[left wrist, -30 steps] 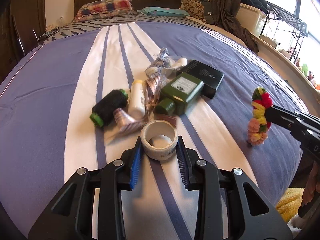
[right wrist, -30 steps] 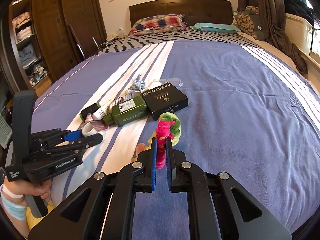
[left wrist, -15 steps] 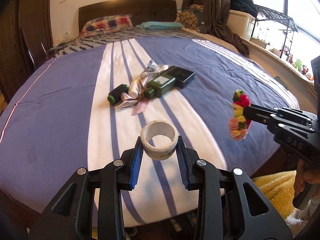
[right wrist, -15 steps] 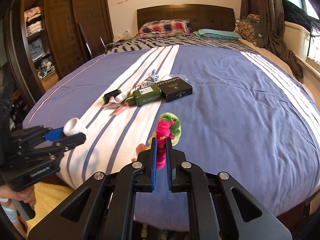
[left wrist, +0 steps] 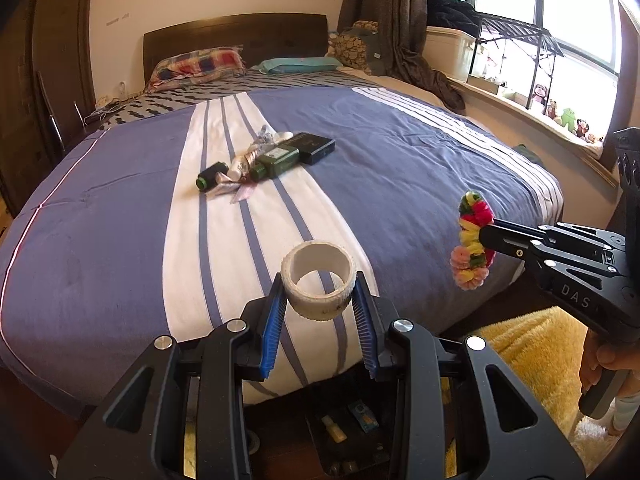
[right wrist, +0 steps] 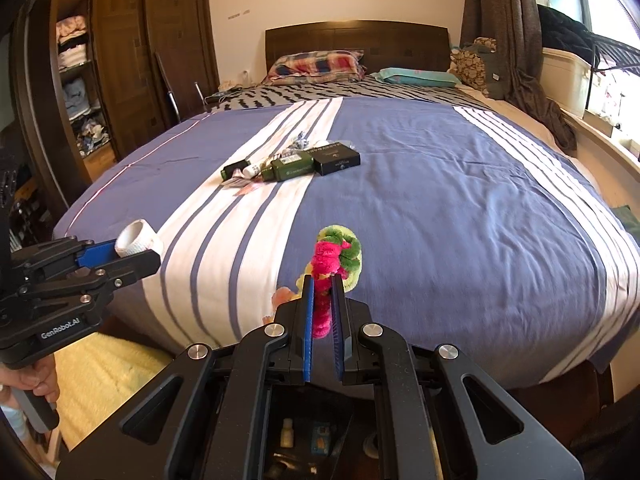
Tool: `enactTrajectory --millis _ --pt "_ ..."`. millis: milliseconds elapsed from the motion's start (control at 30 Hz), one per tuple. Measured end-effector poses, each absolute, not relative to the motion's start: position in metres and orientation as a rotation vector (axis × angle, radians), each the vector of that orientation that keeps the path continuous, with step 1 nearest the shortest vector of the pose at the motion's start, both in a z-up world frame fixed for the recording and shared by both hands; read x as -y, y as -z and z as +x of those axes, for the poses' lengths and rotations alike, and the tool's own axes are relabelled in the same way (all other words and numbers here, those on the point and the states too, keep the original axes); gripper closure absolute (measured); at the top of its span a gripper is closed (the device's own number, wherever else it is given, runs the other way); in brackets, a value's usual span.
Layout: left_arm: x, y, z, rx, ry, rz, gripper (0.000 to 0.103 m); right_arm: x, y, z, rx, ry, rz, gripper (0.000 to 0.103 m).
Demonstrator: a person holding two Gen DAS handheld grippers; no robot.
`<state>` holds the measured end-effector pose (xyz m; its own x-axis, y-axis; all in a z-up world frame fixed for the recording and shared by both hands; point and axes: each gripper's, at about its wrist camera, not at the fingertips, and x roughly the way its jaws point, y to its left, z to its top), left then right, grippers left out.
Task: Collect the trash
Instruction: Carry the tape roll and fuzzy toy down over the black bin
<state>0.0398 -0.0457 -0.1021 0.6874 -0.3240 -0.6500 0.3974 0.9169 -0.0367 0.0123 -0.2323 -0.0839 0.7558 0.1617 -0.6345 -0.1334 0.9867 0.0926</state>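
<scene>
Grippers have both drawn back from the pile [left wrist: 264,162] to the bed's [left wrist: 400,168] foot: left gripper [left wrist: 319,308] pinches a tape roll [left wrist: 318,280], right gripper [right wrist: 322,300] clamps a chenille wreath [right wrist: 334,258]. Both pieces look ready to drop in the bin [right wrist: 316,440] below.

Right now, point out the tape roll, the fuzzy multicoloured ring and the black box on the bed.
tape roll [left wrist: 320,308]: left wrist view, front outer wall of the roll.
fuzzy multicoloured ring [right wrist: 326,256]: right wrist view, pink segment above the pads.
black box [right wrist: 337,157]: right wrist view, middle of its lid.
</scene>
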Motion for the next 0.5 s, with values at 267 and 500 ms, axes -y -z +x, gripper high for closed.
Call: enactTrajectory --millis 267,500 --pt "0.039 0.128 0.017 -0.77 0.405 0.113 0.072 0.223 0.118 -0.01 -0.779 -0.176 0.017 0.094" --pt "0.034 0.163 0.011 -0.851 0.398 0.108 0.072 0.215 0.146 -0.013 -0.854 -0.196 0.006 0.094"
